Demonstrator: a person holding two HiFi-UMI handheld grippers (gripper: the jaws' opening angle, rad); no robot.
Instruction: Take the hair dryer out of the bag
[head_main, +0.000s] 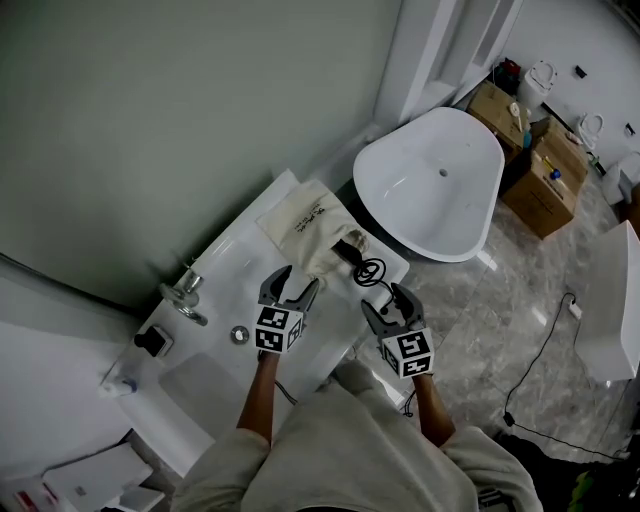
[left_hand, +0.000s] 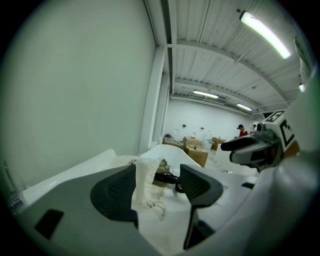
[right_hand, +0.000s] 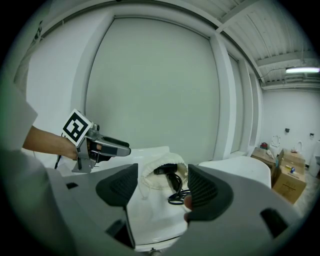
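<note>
A cream drawstring bag (head_main: 303, 224) lies on the white vanity top (head_main: 235, 250) with its mouth toward me. The black hair dryer (head_main: 351, 244) pokes partly out of the mouth, and its coiled cord (head_main: 370, 272) rests on the counter just outside. My left gripper (head_main: 296, 280) is open right at the bag's near edge. In the left gripper view the bag's rim (left_hand: 145, 177) and the dryer (left_hand: 167, 178) show between the jaws of the gripper (left_hand: 157, 187). My right gripper (head_main: 388, 300) is open and empty, just short of the cord. Its own view frames bag (right_hand: 155, 182), dryer (right_hand: 168, 171) and cord (right_hand: 178, 196).
A chrome faucet (head_main: 185, 297) and sink drain (head_main: 239, 335) sit left of the grippers. A white freestanding bathtub (head_main: 435, 180) stands beyond the counter's right end. Cardboard boxes (head_main: 540, 175) are further back. A cable (head_main: 540, 350) runs over the marble floor.
</note>
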